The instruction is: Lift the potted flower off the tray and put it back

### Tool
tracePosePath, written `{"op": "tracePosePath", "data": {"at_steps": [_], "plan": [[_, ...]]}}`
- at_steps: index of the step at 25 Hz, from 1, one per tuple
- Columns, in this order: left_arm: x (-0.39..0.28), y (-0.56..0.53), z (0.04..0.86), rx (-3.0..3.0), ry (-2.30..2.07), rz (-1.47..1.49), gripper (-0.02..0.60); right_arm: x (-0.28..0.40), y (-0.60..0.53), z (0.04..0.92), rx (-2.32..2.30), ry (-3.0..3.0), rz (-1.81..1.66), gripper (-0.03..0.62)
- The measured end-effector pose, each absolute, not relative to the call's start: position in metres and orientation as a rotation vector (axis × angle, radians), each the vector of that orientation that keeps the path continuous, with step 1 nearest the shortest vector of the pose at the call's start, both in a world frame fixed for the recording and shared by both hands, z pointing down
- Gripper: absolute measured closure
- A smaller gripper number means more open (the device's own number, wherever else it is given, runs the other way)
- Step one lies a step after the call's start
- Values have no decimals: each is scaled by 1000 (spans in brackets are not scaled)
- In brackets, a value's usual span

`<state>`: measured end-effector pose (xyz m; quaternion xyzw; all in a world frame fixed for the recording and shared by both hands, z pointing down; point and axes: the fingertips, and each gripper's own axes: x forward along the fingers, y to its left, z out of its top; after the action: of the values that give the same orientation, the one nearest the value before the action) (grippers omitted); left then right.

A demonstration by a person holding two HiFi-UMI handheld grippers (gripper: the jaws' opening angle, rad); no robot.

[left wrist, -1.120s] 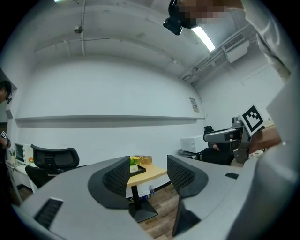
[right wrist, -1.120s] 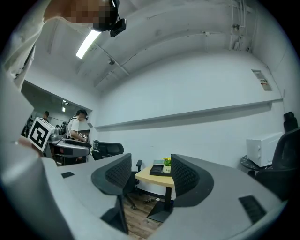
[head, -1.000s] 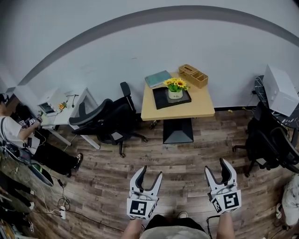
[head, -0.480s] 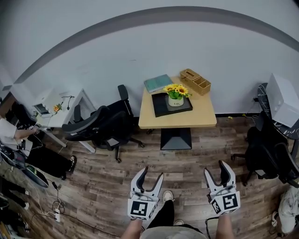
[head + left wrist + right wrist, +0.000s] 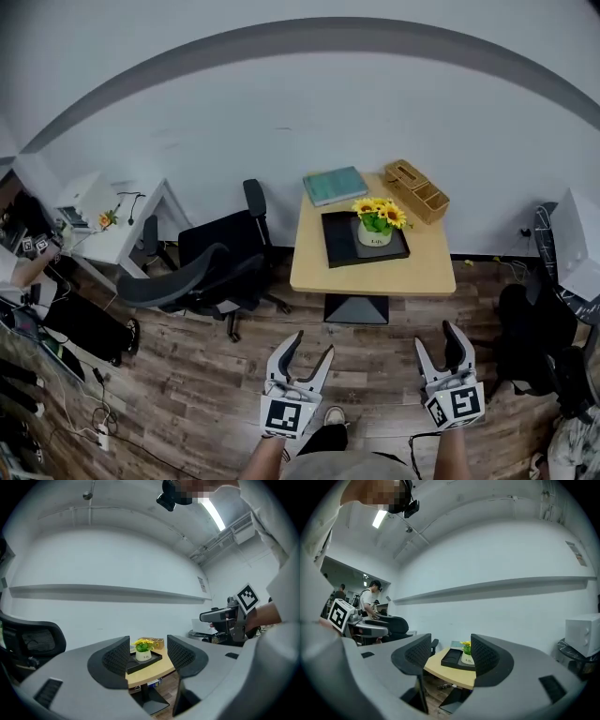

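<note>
Left gripper (image 5: 312, 345) and right gripper (image 5: 438, 337) sit low in the head view, side by side. Each has its jaws apart with nothing between them, and both are well short of the light wooden square tabletop (image 5: 375, 274). The potted flower (image 5: 377, 225), yellow blooms in a small white pot, stands on the right half of a black rectangular tray (image 5: 339, 236). A teal book (image 5: 335, 185) and a tan wooden divided box (image 5: 416, 190) lie behind it. A black mesh office chair (image 5: 202, 272) stands left of the tabletop, and open plank floor (image 5: 375, 375) lies in front.

The left gripper view shows spread, empty jaws framing the pot (image 5: 143, 655) far off, upright on the tray's near corner (image 5: 140, 665).

The right gripper view also shows the jaws parted and empty. The flower (image 5: 466, 645) appears at the tray's right end (image 5: 461, 664), partly hidden behind the right jaw.

The pot looks light, rigid and smooth, so probably slippery and breakable, and the soft blooms make it a little top-heavy. It is best gripped across the pot's body below the rim, not by the petals. The tray seems to have a raised lip, so a straight upward lift would suit. The front and left of the tabletop are free, while the box crowds the back right.
</note>
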<state>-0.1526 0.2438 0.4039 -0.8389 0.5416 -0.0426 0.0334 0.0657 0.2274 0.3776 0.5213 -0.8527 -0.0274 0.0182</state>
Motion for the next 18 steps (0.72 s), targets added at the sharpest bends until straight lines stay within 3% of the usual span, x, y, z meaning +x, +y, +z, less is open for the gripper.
{"op": "tracePosePath", "data": {"at_steps": [8, 18], "plan": [[-173, 171, 410, -2639, 1631, -164, 339, 34, 157, 382, 1611, -2623, -65, 332], [-158, 84, 421, -2672, 1584, -183, 339, 46, 76, 396, 1636, -2614, -47, 332]]}}
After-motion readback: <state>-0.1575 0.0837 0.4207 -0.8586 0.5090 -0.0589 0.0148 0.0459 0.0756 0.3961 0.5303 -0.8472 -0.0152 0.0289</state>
